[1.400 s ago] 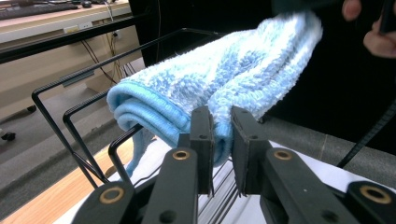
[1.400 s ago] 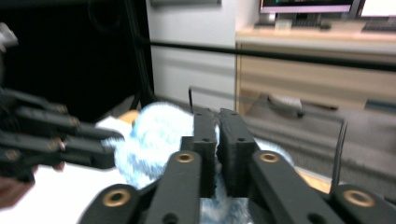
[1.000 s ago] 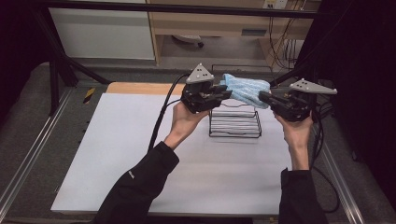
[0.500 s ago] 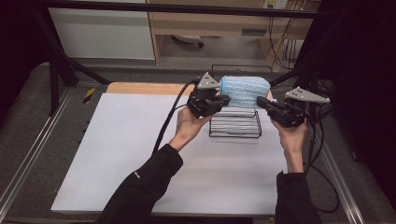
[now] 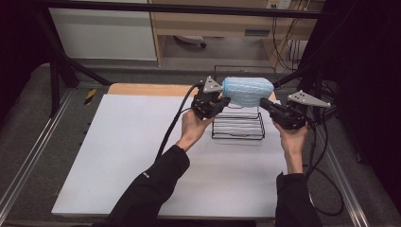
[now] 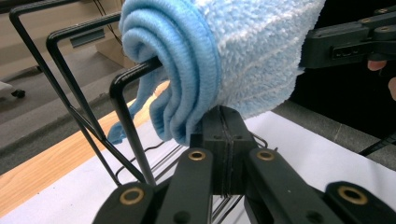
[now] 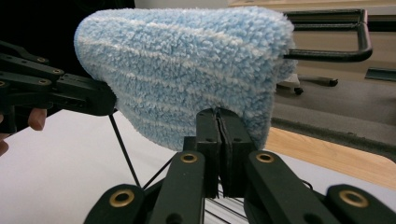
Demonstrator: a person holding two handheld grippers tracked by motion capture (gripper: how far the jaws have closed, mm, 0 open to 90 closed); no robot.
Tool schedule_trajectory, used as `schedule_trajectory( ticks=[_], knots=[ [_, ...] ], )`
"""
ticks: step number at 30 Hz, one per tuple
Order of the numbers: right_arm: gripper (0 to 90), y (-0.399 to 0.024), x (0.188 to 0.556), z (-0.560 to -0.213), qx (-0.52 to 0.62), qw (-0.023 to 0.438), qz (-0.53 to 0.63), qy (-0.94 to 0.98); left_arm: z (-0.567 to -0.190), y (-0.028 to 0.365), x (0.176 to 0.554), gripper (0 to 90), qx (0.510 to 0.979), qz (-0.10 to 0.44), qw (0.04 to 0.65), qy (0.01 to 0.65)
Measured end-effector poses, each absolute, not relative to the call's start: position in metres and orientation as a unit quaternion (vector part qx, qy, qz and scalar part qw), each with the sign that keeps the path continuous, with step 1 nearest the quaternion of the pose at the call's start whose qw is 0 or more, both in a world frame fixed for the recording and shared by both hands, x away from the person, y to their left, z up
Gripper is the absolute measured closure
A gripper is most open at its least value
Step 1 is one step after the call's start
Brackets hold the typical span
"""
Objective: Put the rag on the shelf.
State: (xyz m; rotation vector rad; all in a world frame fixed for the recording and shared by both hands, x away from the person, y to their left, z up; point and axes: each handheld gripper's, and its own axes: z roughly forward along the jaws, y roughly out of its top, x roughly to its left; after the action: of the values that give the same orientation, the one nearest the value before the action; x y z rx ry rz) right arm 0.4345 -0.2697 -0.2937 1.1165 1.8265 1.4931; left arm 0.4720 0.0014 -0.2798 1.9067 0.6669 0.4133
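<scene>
A light blue towel (image 5: 248,91) hangs folded over the top bars of a black wire rack (image 5: 239,127) at the far middle of the white table. My left gripper (image 5: 226,100) is at the towel's left end. Its jaws have just been closing and now pinch the towel's (image 6: 243,56) lower edge at my left gripper's (image 6: 225,116) tips, beside a rack bar (image 6: 126,107). My right gripper (image 5: 263,104) is at the right end, and my right gripper (image 7: 217,116) is shut on the towel's (image 7: 187,65) bottom edge.
The white table top (image 5: 118,156) spreads to the left and front of the rack. A wooden strip (image 5: 142,90) runs along its far edge. Cables trail from both grippers, and metal rails flank the table. A cabinet and shelf stand behind.
Both hands have come down and the towel has sunk with them onto the top of the rack. The towel now sits stretched between the two grippers.
</scene>
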Motion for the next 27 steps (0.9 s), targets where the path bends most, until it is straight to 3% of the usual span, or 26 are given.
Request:
schedule_trajectory(
  ticks=[9, 20, 27],
  knots=[
    [79.3, -0.267, 0.422, -0.283, 0.393, 0.272, 0.557, 0.679, -0.267, 0.011, 0.458, 86.6, 0.787, 0.162, 0.534, 0.263],
    [63.0, -0.264, 0.419, -0.265, 0.392, 0.262, 0.559, 0.682, -0.247, 0.022, 0.450, 73.2, 0.779, 0.163, 0.541, 0.270],
    [44.9, -0.262, 0.414, -0.259, 0.385, 0.259, 0.561, 0.686, -0.248, 0.037, 0.448, 59.0, 0.785, 0.166, 0.530, 0.276]
  ],
)
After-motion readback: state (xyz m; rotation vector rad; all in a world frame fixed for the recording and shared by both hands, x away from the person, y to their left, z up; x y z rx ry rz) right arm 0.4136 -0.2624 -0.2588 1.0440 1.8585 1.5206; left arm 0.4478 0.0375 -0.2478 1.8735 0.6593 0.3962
